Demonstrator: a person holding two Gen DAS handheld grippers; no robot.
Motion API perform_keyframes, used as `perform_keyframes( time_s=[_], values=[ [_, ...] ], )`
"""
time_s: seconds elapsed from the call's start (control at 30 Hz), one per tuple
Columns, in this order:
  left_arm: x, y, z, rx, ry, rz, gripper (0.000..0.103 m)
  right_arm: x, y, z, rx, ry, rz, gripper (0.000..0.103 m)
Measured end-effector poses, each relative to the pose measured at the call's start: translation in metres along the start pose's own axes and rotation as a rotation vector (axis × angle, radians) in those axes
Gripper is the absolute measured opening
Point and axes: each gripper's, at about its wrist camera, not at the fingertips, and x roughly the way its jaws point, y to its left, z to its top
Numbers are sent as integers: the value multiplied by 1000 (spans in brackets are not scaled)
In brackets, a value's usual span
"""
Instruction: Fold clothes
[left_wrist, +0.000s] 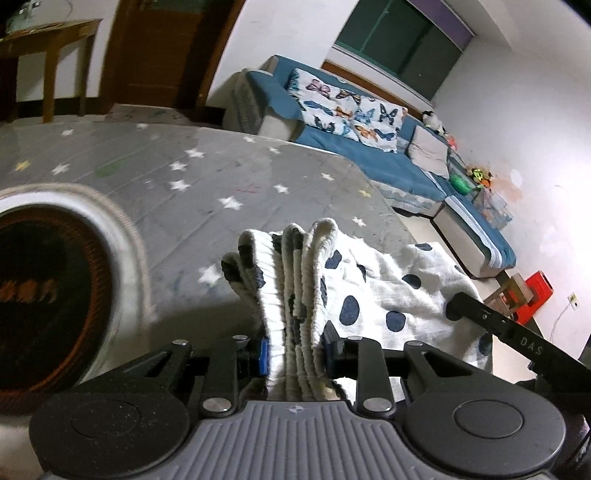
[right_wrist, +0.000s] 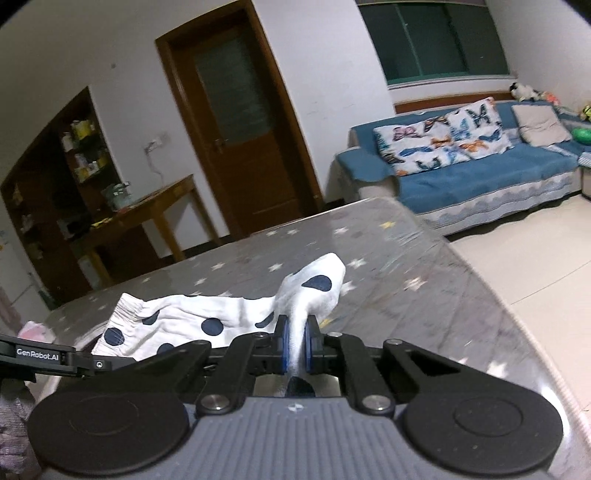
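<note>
A white garment with dark blue polka dots (left_wrist: 369, 284) lies on the grey star-patterned table cover (left_wrist: 184, 173). My left gripper (left_wrist: 295, 350) is shut on its bunched elastic waistband (left_wrist: 291, 258), which stands up in ribbed folds between the blue pads. In the right wrist view the same garment (right_wrist: 192, 321) stretches to the left, and my right gripper (right_wrist: 296, 347) is shut on a pinched corner of it (right_wrist: 317, 288). The other gripper's black arm (left_wrist: 517, 332) shows at the right of the left wrist view, and at the left edge as an arm (right_wrist: 44, 360) in the right wrist view.
A round dark basket with a pale rim (left_wrist: 55, 288) sits at the left on the table. A pink cloth (right_wrist: 33, 332) lies at the table's left edge. Beyond are a blue sofa (right_wrist: 480, 173) with butterfly cushions, a wooden side table (right_wrist: 155, 210), a brown door (right_wrist: 236, 122) and a red box (left_wrist: 535, 295) on the floor.
</note>
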Motion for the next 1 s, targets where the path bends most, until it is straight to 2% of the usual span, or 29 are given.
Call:
perform_keyframes(
  time_s=[0.17, 0.33, 0.5, 0.6, 0.77, 1.0],
  values=[
    [24, -13, 3, 23, 25, 4, 29, 8, -14, 1, 9, 8, -41, 7],
    [38, -11, -3, 36, 69, 34, 33, 24, -30, -13, 22, 63, -95, 10],
    [42, -6, -4, 51, 86, 71, 48, 32, -41, -21, 20, 82, -143, 18],
    [33, -6, 1, 69, 58, 91, 55, 31, -41, -14, 7, 59, -153, 20],
    [29, -15, 14, 108, 4, 109, 57, 39, -32, 1, -15, 59, -125, 33],
    [55, -25, 22, 184, -14, 143, 57, 77, -14, 9, -64, 117, -76, 39]
  ],
)
